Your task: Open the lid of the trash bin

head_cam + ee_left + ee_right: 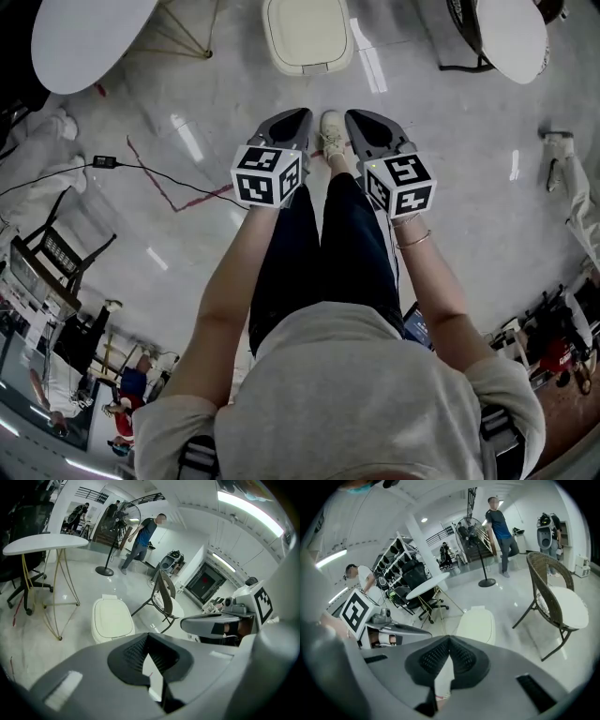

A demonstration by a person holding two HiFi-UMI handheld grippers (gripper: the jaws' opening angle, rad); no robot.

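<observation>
Being lined up on: trash bin point(307, 36), upper centre, lid down. Left gripper point(291, 120) and right gripper point(366, 125) are being held closed, empty — lid edge likely needs reaching next.

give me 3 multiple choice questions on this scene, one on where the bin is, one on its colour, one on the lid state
1. Where is the trash bin?
A. on the floor, ahead of both grippers
B. on the white table
C. under the chair

2. What colour is it?
A. black
B. cream
C. red

3. How is its lid?
A. propped open
B. removed
C. closed

Answers:
1 A: it stands on the floor beyond the left gripper and right gripper.
2 B: body and lid look cream in every view.
3 C: the lid lies flat on the bin.
</observation>
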